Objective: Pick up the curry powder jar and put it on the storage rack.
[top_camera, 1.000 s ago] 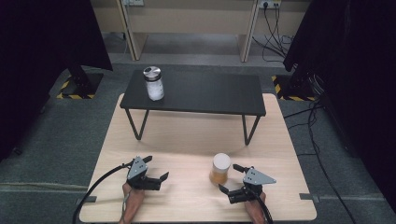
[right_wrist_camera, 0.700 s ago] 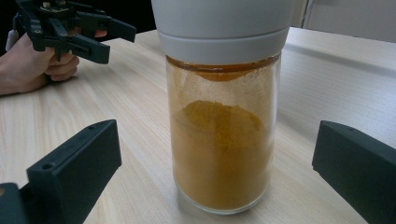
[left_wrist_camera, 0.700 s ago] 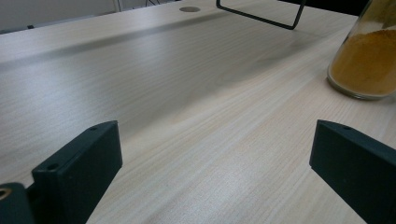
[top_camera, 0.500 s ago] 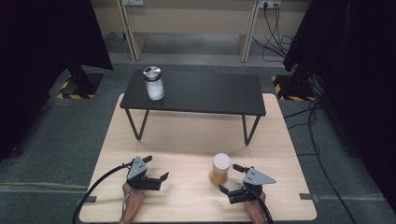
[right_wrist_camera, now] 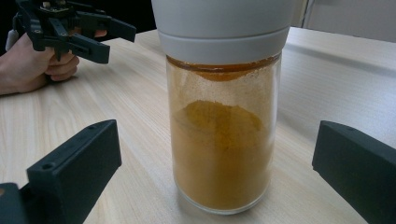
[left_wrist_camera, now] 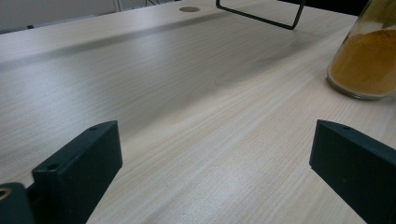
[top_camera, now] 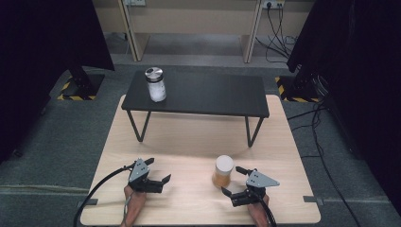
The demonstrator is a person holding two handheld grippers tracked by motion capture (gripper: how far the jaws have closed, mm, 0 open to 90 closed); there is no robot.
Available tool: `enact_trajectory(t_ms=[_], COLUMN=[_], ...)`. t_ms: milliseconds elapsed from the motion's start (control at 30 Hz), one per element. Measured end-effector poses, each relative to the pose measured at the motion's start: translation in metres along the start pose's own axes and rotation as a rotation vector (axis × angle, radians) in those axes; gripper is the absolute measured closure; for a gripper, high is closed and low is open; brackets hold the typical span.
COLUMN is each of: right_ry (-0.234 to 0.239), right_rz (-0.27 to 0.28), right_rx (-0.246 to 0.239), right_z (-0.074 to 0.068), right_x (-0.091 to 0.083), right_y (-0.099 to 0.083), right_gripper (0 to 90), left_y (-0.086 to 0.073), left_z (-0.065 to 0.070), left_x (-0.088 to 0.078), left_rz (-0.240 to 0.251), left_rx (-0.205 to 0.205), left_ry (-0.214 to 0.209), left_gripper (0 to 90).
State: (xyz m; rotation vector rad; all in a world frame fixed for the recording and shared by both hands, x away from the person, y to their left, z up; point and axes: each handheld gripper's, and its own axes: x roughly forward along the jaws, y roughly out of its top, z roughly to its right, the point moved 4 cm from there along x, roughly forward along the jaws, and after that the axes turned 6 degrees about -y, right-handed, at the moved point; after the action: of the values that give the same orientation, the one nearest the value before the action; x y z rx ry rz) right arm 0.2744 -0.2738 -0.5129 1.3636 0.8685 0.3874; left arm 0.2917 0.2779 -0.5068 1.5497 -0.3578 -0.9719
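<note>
Grey carpet surrounds a light wooden table (top_camera: pixel 189 137); dark curtains hang at both sides and cables trail along the floor to the right. On the far half of the table stands a low black shelf (top_camera: pixel 208 94) on thin metal legs. A jar with a silver lid (top_camera: pixel 155 84), holding something white, sits upright on the shelf near its left end.

Near the front edge, right of centre, a glass jar of orange powder (top_camera: pixel 222 171) with a white cap stands upright on the wood. Powder fills roughly the lower half; a dusty ring clings just under the cap.

Right gripper (top_camera: pixel 239 183): jaws spread wide, resting low just beside the orange jar, which stands in front of the gap and is not touched. In the right gripper view the jar is centred between the two black jaws.

Left gripper (top_camera: pixel 158 173): jaws spread wide over bare wood, nothing between them, well apart from the jar. Its view catches the jar's base at the right edge.
</note>
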Motion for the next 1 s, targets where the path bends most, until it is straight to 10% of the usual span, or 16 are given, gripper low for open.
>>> enact_trajectory(t_ms=[1000], right_ry=[-0.012], right_rz=[0.023], right_rx=[-0.013], right_z=[-0.0042], right_x=[-0.0039], right_y=[-0.0022], right_gripper=[0.9], left_y=[0.0006], left_z=[-0.0009], left_x=[0.0], left_rz=[-0.005], left_rx=[-0.006], left_ry=[-0.005], left_gripper=[1.8])
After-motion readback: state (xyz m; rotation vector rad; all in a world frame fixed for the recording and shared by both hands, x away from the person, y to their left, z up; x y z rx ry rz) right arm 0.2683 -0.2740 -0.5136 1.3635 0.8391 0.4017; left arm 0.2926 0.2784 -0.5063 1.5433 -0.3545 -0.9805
